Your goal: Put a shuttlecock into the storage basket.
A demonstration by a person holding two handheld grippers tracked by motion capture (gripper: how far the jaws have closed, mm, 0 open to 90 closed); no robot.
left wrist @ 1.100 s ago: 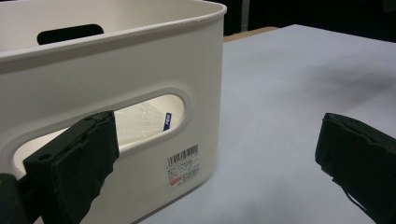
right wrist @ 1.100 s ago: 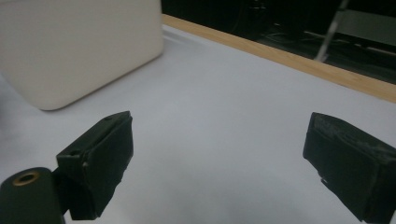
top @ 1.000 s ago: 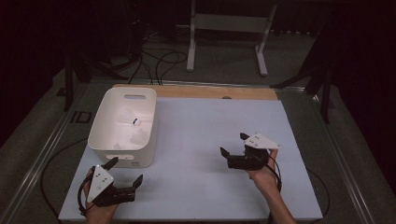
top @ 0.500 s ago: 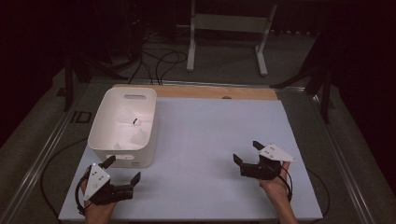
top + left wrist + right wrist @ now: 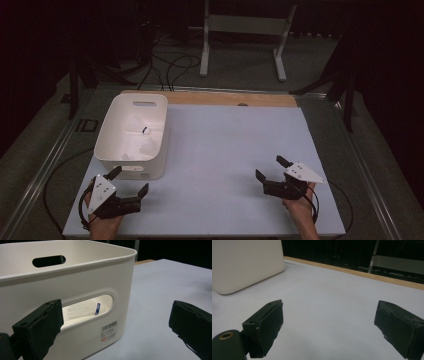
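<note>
white bin (image 5: 131, 136) at the table's (image 5: 225, 150) left, both grippers empty
left gripper (image 5: 131, 181) sits just before the bin's near wall, jaws spread wide; right gripper (image 5: 270, 168) rests well apart, jaws equally wide, holding nothing.

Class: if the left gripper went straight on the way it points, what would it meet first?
Probably the near wall of the white plastic bin, around its handle slot, between the left gripper jaws.

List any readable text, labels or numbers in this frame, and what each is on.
Barcode sticker on the white bin: bars and small print, too small to read.
Blue tag on the clear bag inside the bin: white lettering, too blurred to read.
Nothing else carries text.
</note>
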